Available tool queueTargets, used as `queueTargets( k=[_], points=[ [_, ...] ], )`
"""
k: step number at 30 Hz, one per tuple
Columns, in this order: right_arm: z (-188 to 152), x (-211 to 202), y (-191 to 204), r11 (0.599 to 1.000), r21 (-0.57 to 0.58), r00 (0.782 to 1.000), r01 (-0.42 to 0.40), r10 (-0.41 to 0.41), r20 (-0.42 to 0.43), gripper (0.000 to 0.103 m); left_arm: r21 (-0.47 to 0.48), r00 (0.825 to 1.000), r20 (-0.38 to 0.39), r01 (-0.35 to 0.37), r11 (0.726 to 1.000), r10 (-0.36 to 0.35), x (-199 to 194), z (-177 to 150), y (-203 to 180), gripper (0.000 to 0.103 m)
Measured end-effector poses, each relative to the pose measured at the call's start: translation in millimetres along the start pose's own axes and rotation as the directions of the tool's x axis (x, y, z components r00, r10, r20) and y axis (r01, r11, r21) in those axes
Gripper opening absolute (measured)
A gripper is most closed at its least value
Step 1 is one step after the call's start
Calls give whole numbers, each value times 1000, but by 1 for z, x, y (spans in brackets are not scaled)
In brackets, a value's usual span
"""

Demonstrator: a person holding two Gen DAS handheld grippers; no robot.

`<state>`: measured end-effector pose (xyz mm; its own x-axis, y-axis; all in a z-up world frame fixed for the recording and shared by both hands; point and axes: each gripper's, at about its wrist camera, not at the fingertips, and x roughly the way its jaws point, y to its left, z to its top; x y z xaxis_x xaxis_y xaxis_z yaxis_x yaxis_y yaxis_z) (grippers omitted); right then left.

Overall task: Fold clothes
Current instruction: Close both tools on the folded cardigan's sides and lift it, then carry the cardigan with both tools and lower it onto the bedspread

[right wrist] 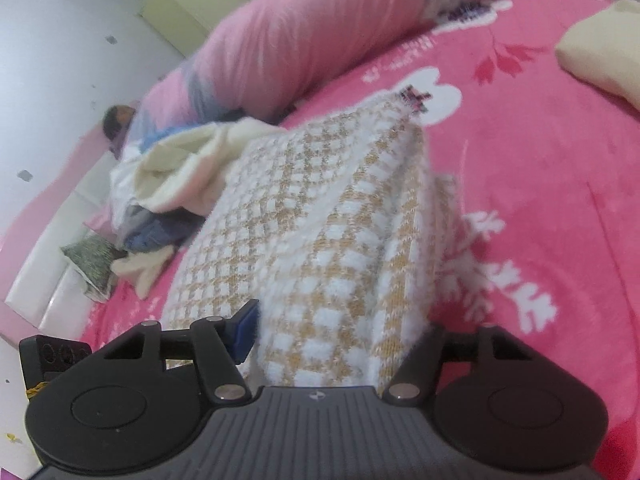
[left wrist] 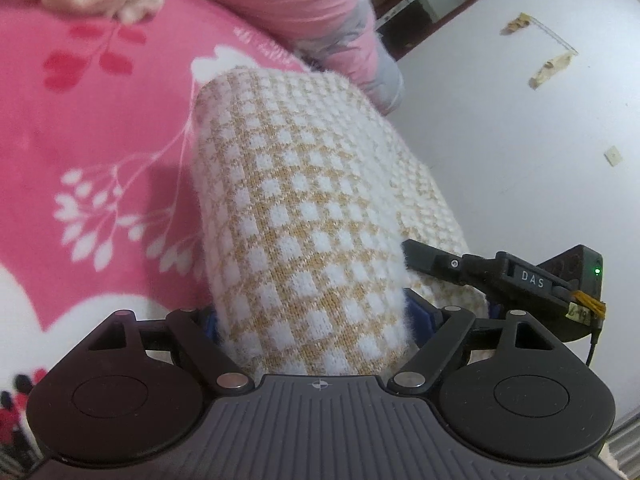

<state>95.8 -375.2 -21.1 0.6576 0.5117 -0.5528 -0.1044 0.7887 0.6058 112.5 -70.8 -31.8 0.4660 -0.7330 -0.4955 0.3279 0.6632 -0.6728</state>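
My left gripper [left wrist: 316, 320] and right gripper [right wrist: 340, 332] both point forward over the pink bed [right wrist: 540, 184], fingers pinched on the raised checkered knit garment [left wrist: 304, 208] between them.

A bedroom in a home.
A bed under a pink flowered blanket [right wrist: 520, 152] fills both views, with a long pink pillow [right wrist: 304, 40] at its far edge, loose clothes [right wrist: 176, 176] heaped beside it, a white wall [left wrist: 500, 120] and a dark-framed opening [left wrist: 432, 0] behind.
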Motion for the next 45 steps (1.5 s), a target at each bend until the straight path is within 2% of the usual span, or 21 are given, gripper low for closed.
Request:
queueTargets(
  k=[5,11,15,22,27,33,38,42,45],
  points=[
    [-2,-27,3,999,-29,997,-32,34,65,65,56,1000,9,0,998,-1,-1,2,-27,82],
    [28,-68,-20,997,-55,986,-53,61,153,65,134,999,-6,43,990,-43,36,25,-78,82],
    [80,-105,-48,997,-80,982,-17,31,185,65,157,995,-31,102,982,-99,77,50,-112,82],
    [193,-159,-116,990,-137,979,41,-12,206,66,189,976,-58,215,958,-208,186,100,-163,82],
    [262,-173,-168,975,-208,982,80,-41,185,67,179,958,-89,285,942,-273,262,127,-183,82],
    [312,-161,-220,963,-238,990,125,-108,87,68,133,939,-162,325,936,-303,331,136,-188,82],
    [322,-140,-262,963,-249,993,104,-113,-21,69,89,921,-229,343,935,-316,372,122,-178,82],
    [308,-115,-301,973,-209,989,99,-119,-86,72,83,921,-280,303,949,-270,388,105,-165,82],
    [299,-103,-319,979,-178,988,100,-119,-99,75,93,922,-268,313,945,-279,380,105,-167,82]
  ],
)
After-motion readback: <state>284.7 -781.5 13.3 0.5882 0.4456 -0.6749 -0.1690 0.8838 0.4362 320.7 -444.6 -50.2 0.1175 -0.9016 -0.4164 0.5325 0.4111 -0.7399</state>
